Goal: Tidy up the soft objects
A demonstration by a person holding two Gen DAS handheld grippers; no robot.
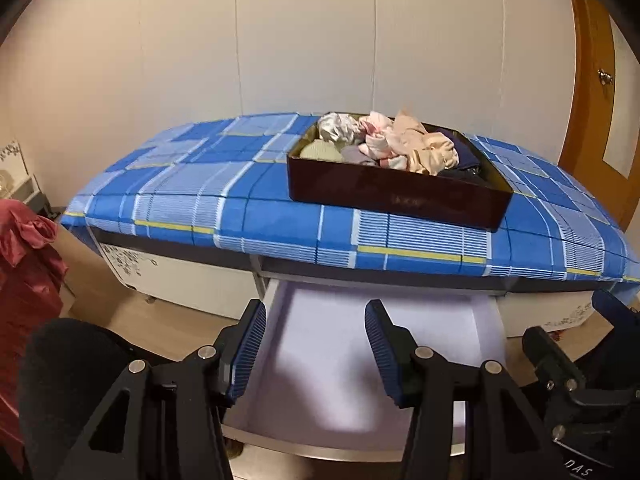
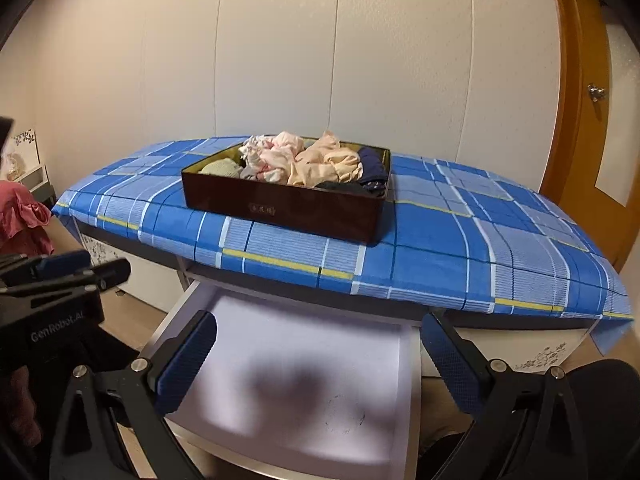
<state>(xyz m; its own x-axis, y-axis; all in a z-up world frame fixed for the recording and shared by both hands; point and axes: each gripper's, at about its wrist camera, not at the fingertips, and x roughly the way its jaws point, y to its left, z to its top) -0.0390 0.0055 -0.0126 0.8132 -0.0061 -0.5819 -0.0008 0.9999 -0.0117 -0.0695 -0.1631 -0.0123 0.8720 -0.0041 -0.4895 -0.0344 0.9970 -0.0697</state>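
A dark brown box sits on a surface covered with a blue plaid cloth. It holds a heap of soft garments in pink, peach, grey, pale green and navy. Below the surface's front edge a white drawer is pulled out, with nothing in it. My left gripper hovers over the drawer, its jaws apart with nothing between them. My right gripper also hangs over the drawer, spread wide and holding nothing. Both are well short of the box.
A red satin cloth hangs at the far left. At the right stands a wooden door. White wall panels rise behind the surface. Wooden floor shows beside the drawer. Each gripper shows at the edge of the other's view.
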